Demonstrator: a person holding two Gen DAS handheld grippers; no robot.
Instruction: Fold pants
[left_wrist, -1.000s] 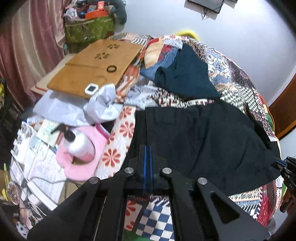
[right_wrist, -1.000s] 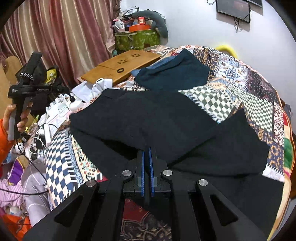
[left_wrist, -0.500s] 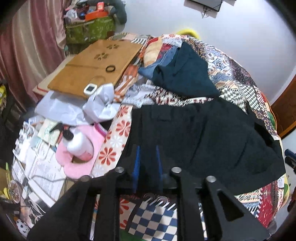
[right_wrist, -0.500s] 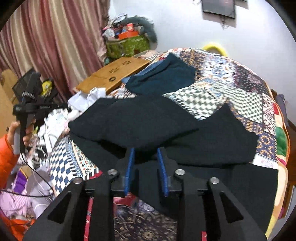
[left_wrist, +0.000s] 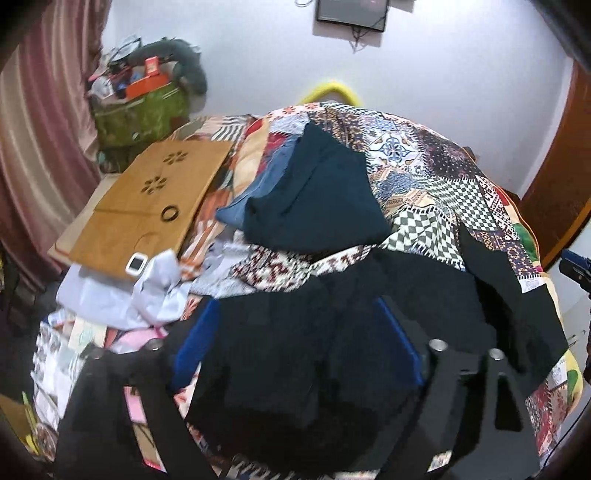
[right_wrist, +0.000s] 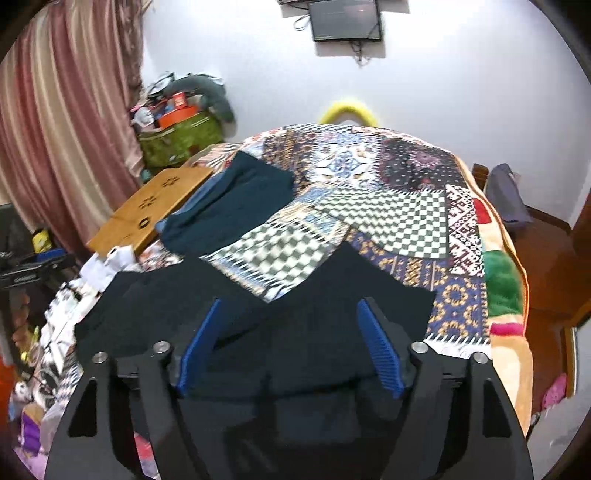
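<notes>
Black pants (right_wrist: 280, 332): spread flat on the near end of the patchwork quilt (right_wrist: 406, 221), one part folded over another, dark cloth filling the foreground of both wrist views.
Left gripper (left_wrist: 295, 339): jaws have just been opening and stand wide; the blue pads (left_wrist: 195, 347) flank the black fabric without pressing on it.
Right gripper (right_wrist: 288, 347): jaws likewise just opened, wide apart above the pants, nothing clamped.
Dark teal garment (left_wrist: 317, 199): lies farther up the quilt, beside the wooden lap desk (left_wrist: 147, 203).
</notes>
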